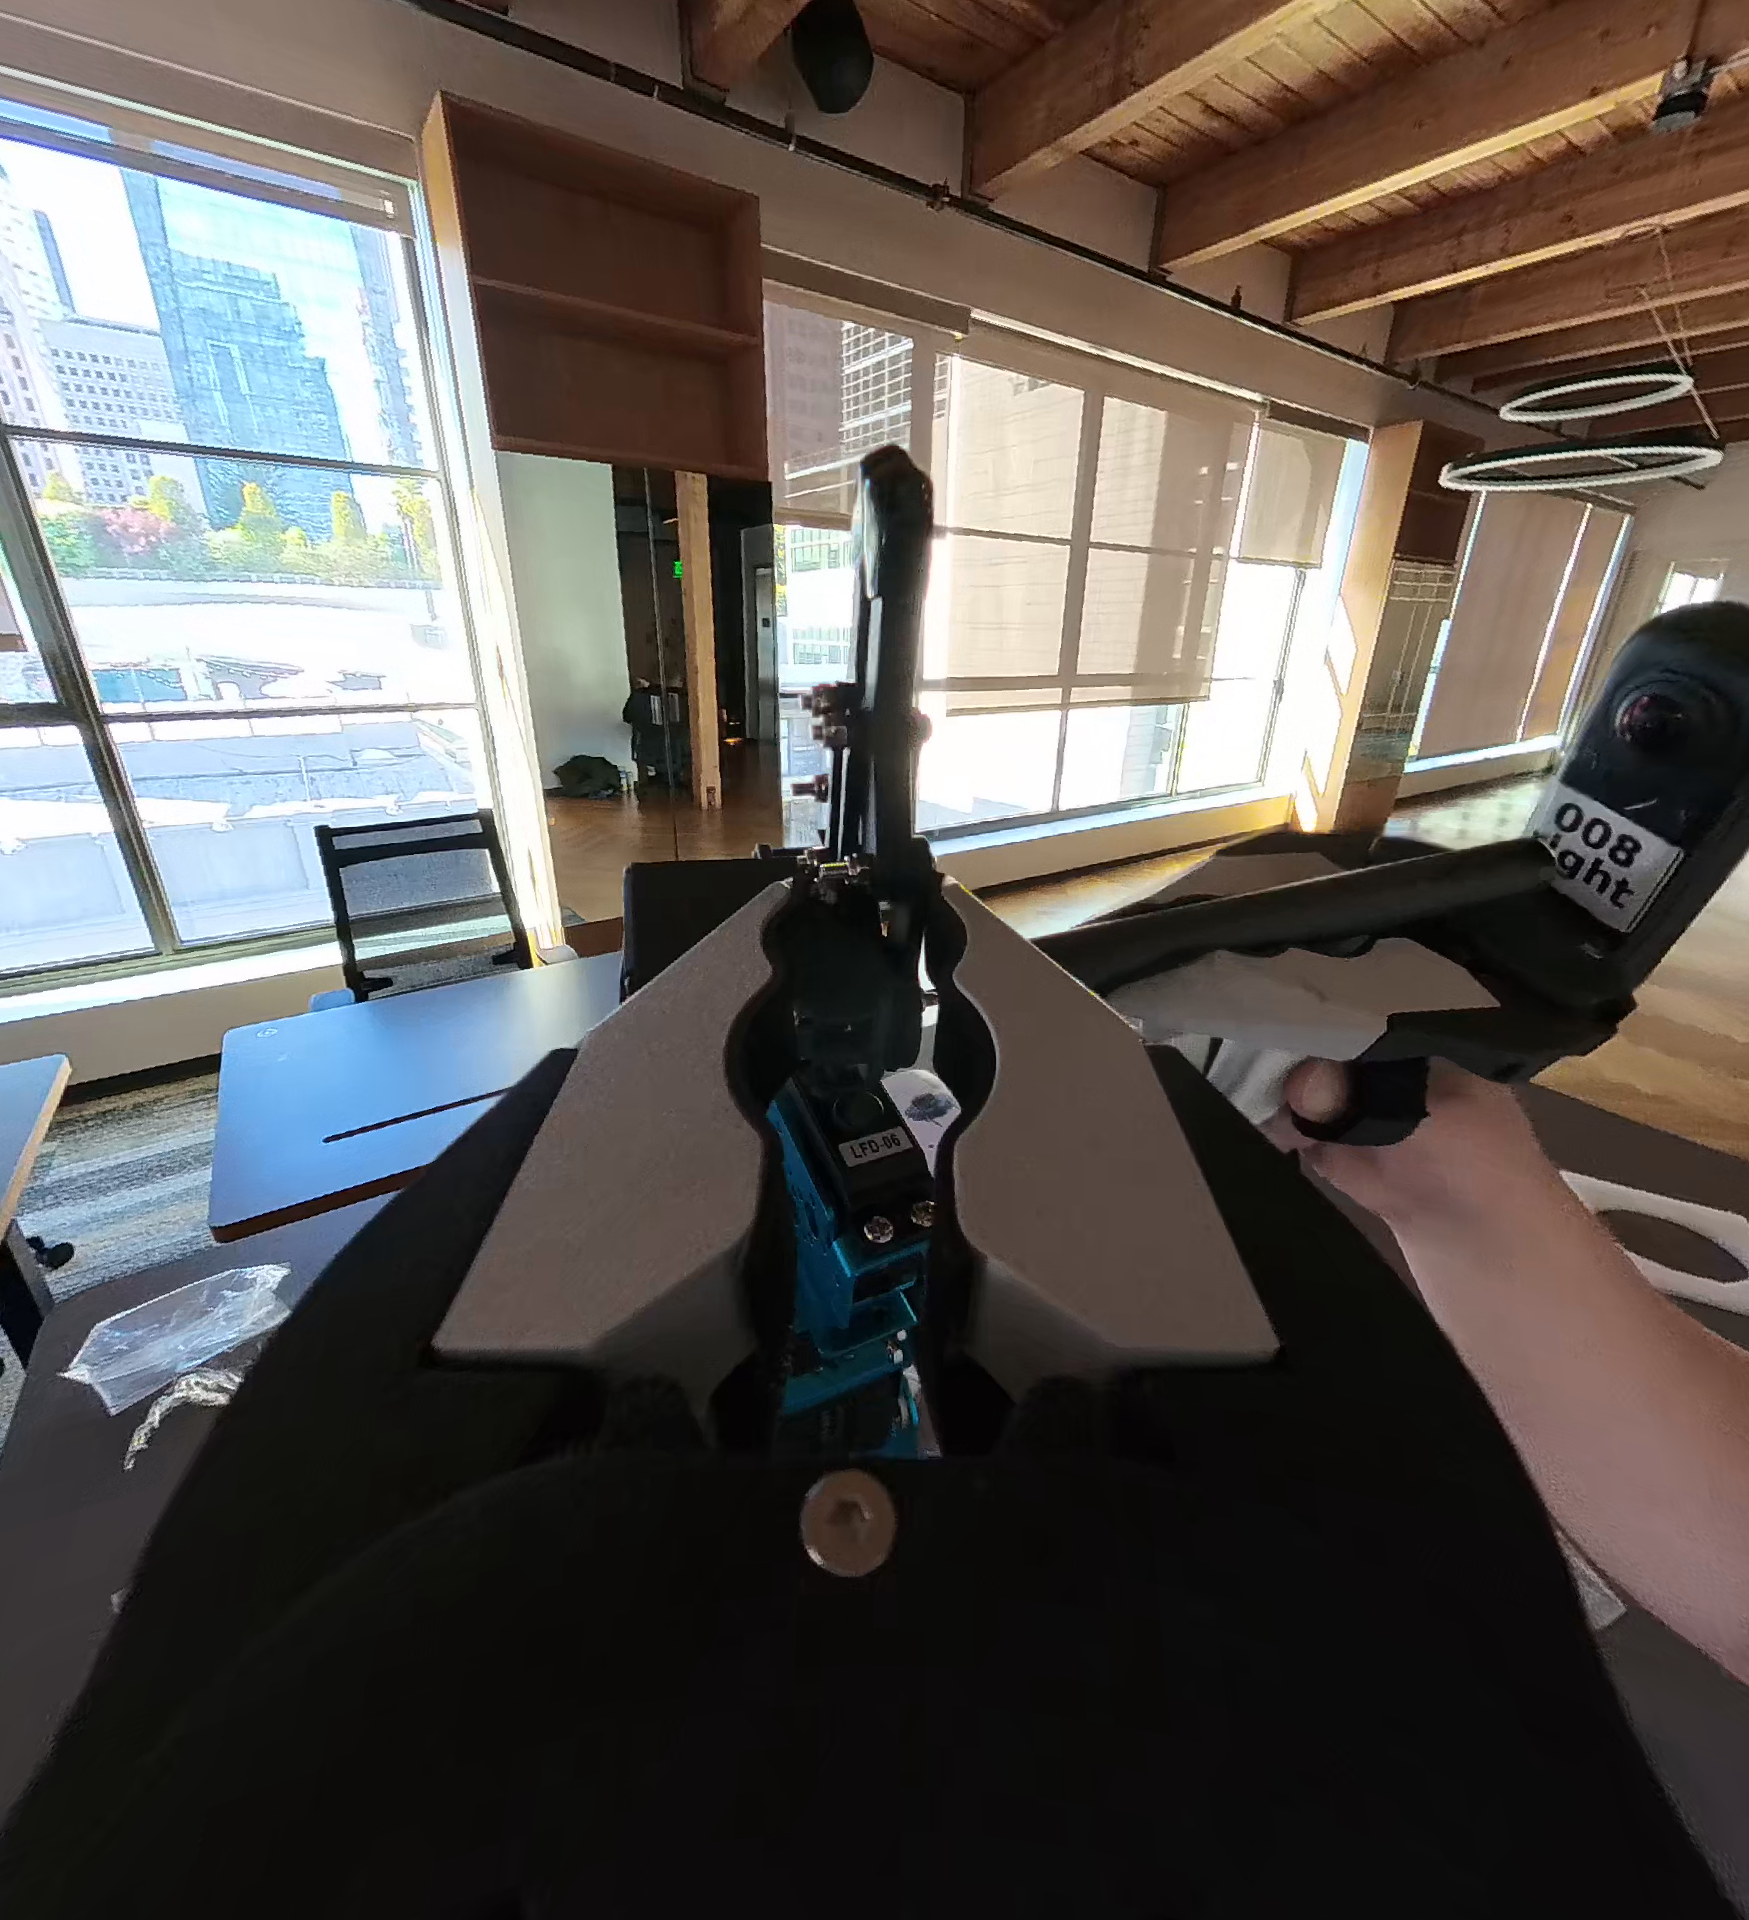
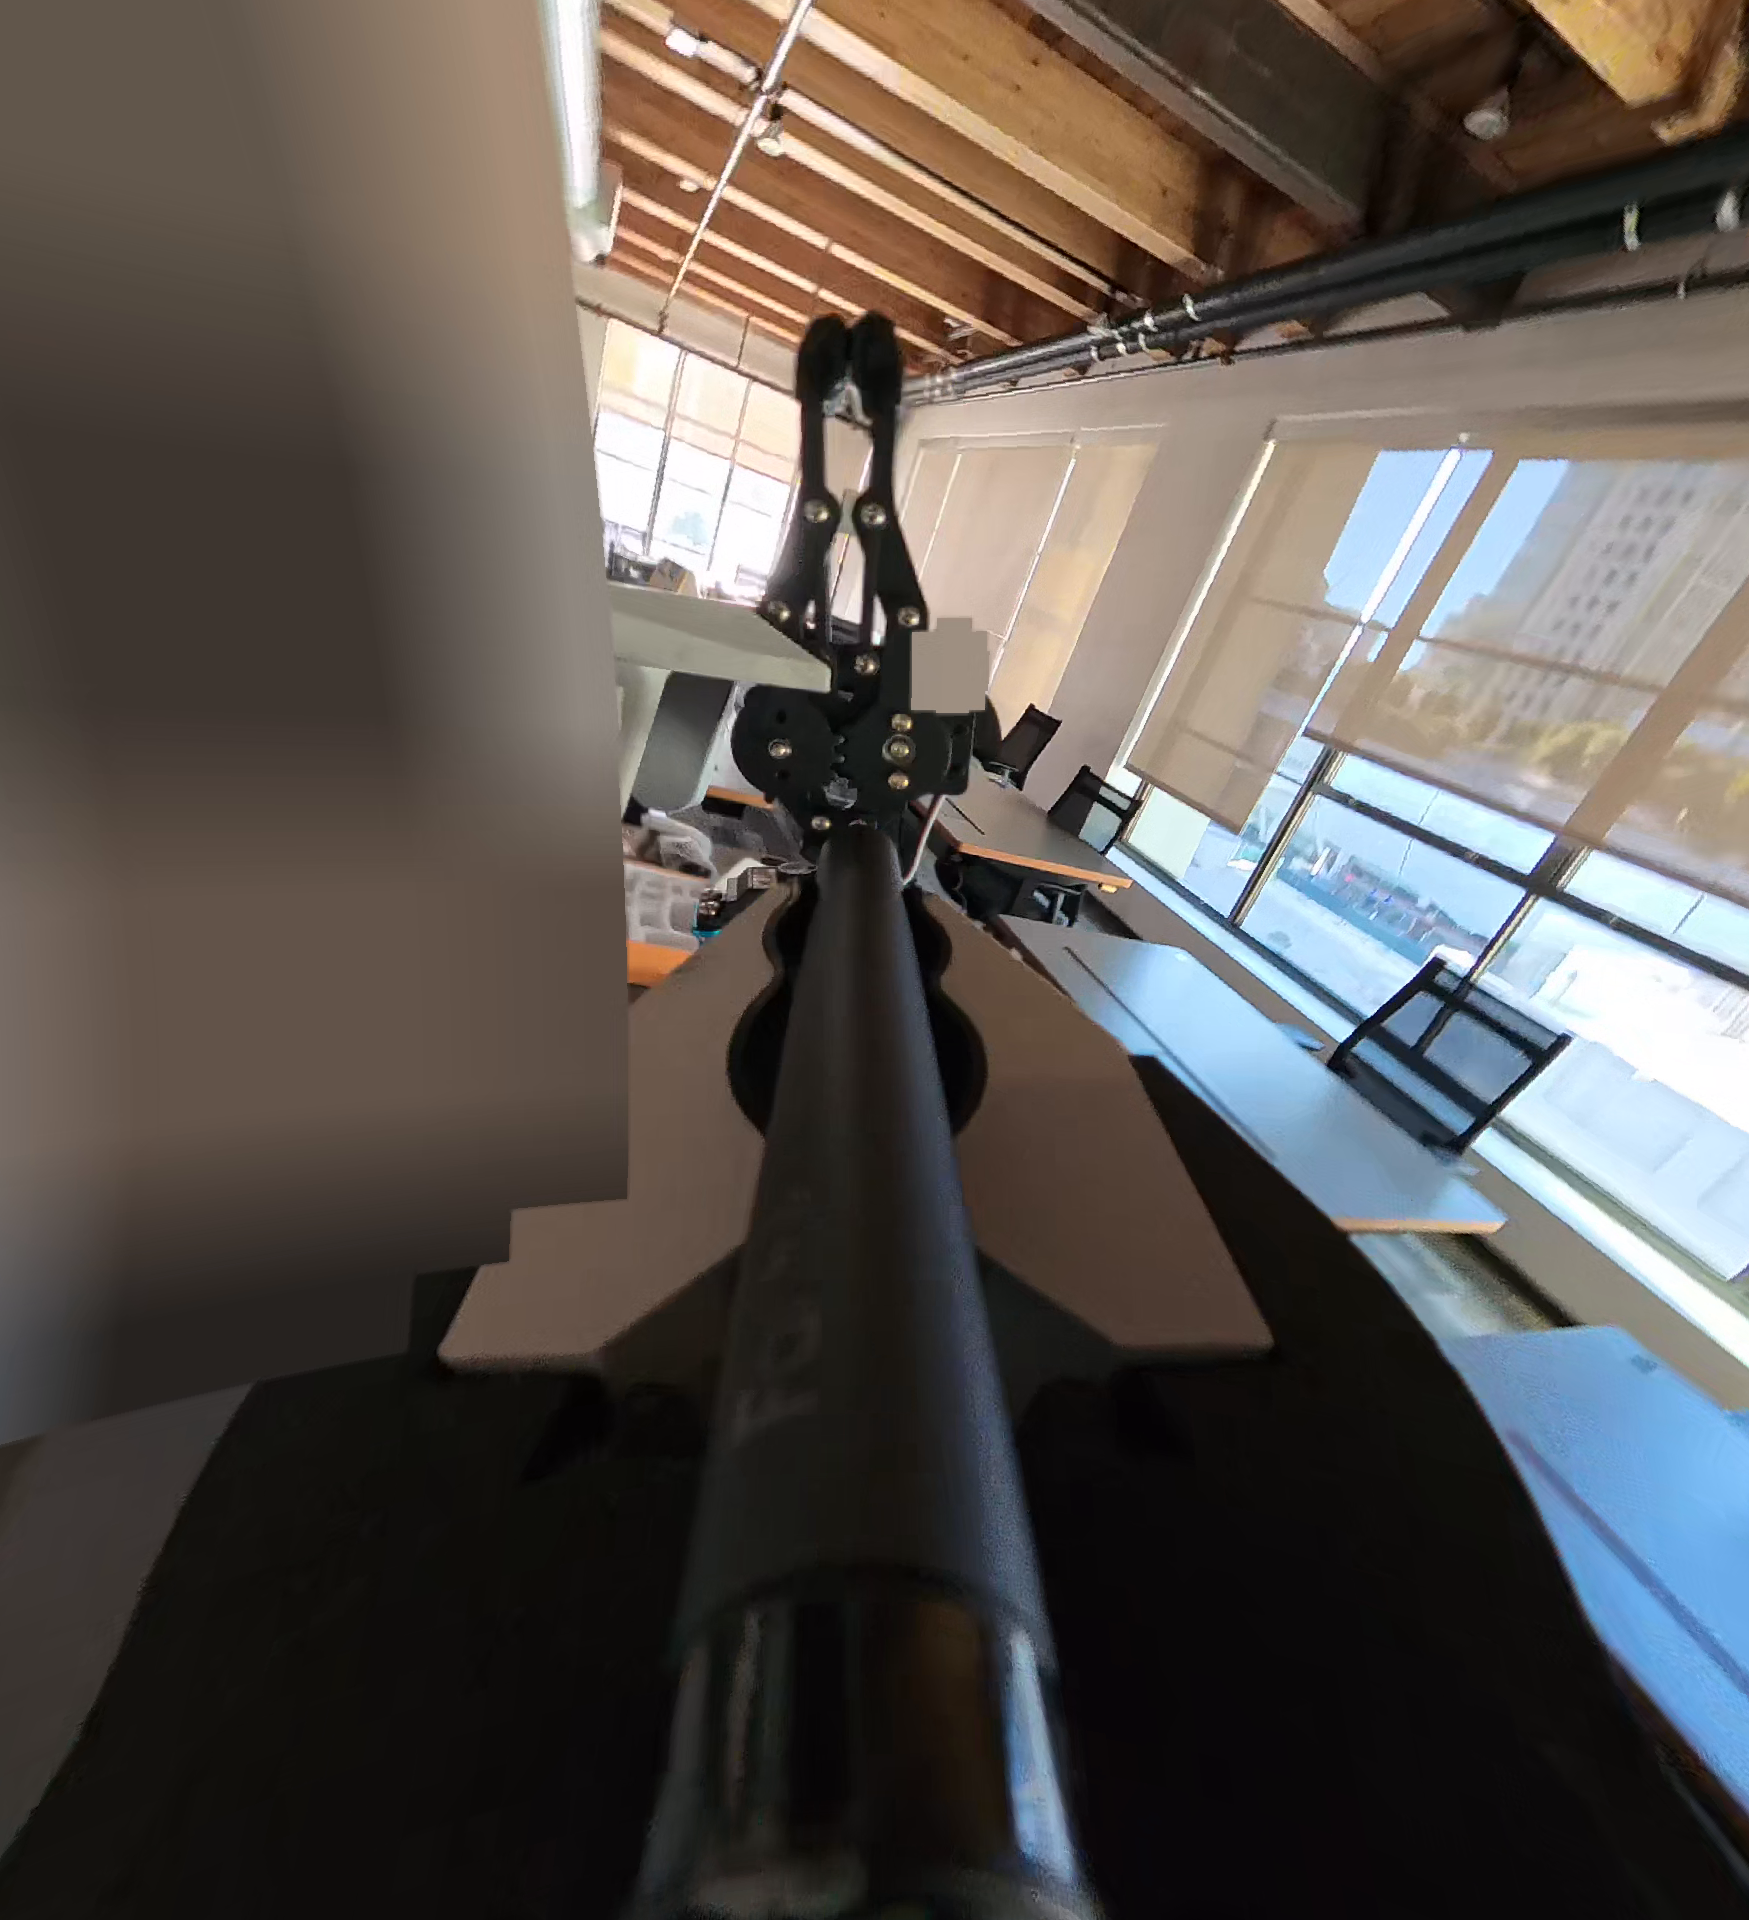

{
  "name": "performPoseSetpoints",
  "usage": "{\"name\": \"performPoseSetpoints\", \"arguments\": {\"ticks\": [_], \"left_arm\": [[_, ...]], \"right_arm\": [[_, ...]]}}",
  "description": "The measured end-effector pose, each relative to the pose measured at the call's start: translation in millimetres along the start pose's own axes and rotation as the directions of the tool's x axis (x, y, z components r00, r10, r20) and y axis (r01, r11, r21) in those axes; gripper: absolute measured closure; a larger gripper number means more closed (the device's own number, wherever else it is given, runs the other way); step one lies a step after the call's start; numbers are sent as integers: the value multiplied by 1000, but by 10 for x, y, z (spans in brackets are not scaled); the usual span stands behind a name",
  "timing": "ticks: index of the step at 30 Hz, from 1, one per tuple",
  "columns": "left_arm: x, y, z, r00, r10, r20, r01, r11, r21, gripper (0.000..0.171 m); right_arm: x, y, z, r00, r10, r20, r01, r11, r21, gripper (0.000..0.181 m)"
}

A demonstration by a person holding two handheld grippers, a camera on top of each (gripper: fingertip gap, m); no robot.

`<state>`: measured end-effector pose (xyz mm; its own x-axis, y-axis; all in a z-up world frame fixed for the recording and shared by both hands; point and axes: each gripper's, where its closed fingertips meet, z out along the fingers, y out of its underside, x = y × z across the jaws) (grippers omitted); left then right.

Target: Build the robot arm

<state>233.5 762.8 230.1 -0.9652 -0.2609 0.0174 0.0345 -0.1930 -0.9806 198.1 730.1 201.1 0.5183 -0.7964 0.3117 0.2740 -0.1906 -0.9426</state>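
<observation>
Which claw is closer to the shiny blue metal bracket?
Left. The left claw is closed around the blue metal bracket. The right claw comes in from the bracket's right side, gripping a black tube.

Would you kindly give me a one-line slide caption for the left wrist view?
Left gripper fingers clamp a small robot claw upright, beside the hand-held right gripper.

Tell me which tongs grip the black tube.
The right tongs: the black tube runs out between their fingers. The left tongs clamp the blue servo bracket instead.
</observation>
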Motion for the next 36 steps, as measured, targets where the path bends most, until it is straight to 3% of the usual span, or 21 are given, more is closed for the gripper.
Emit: {"name": "performPoseSetpoints", "arguments": {"ticks": [1,6,9,11,15,17,21,25,30,33,36], "left_arm": [[-3,-1,-4,1000,-3,3,3,1000,5,152],[-8,-6,-7,1000,-2,22,2,1000,17,152],[-4,-5,-2,1000,3,26,-3,1000,14,152],[2,-5,-6,1000,7,25,-7,1000,13,152],[17,-2,-22,1000,-8,2,8,1000,14,152],[26,3,-14,1000,0,-1,0,1000,8,152],[34,8,11,1000,4,-9,-4,1000,-1,152],[39,12,30,1000,-4,-24,4,1000,0,152],[21,1,45,1000,-12,-2,12,1000,13,152],[1,-8,43,999,-32,21,31,999,33,152],[-17,-10,45,998,-36,54,34,999,43,152]], "right_arm": [[-1,14,1,998,53,-15,-53,999,9,165],[11,76,-3,904,426,-31,-420,900,120,164],[20,99,-5,848,530,-12,-522,839,153,165],[13,98,-7,859,513,0,-506,848,157,165],[-15,60,-10,984,172,39,-176,978,114,165],[-13,45,-16,999,-7,47,3,997,82,165],[-40,26,-23,922,-384,40,383,923,35,165],[-20,33,-32,832,-552,52,550,834,55,164],[23,39,-20,938,-345,40,341,936,85,165],[41,70,-5,999,-37,13,35,990,135,164],[54,128,5,966,259,-7,-253,947,198,164]]}}
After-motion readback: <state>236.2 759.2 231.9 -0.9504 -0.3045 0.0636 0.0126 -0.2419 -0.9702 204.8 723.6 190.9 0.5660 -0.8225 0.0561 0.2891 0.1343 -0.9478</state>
